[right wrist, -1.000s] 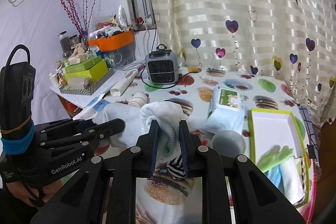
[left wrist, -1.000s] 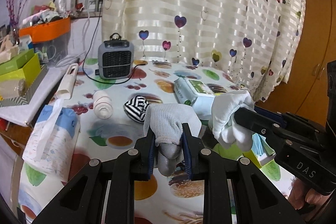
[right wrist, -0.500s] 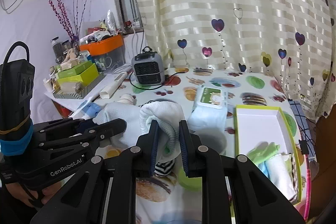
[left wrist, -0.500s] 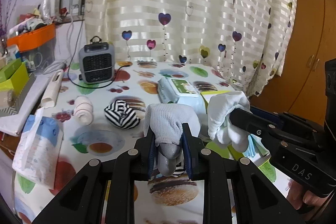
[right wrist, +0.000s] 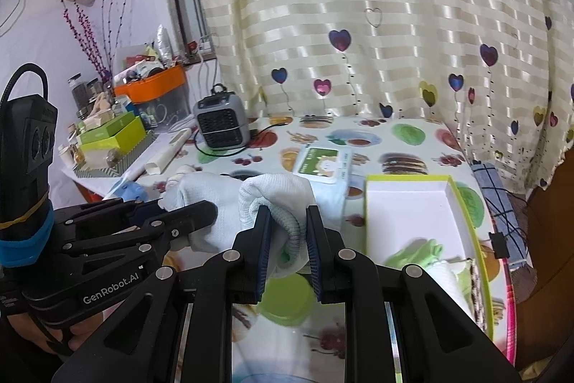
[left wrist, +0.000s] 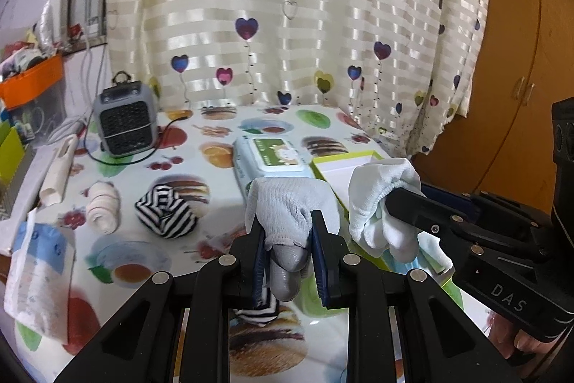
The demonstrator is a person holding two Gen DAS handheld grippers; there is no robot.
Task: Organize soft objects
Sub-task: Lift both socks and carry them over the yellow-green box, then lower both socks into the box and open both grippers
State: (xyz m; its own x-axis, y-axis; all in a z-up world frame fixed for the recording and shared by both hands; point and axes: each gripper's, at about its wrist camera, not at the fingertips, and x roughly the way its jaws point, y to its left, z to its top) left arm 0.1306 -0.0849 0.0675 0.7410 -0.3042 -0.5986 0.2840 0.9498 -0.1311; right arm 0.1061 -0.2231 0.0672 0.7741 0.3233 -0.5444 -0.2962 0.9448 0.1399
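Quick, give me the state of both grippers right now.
Left gripper: closed on a grey sock, held above the table.
Right gripper: closed on a white sock, held above the table.

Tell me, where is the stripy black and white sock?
The striped sock lies on the tablecloth in the left wrist view, left of the left gripper, between the rolled beige sock and the wipes pack, in front of the grey heater.
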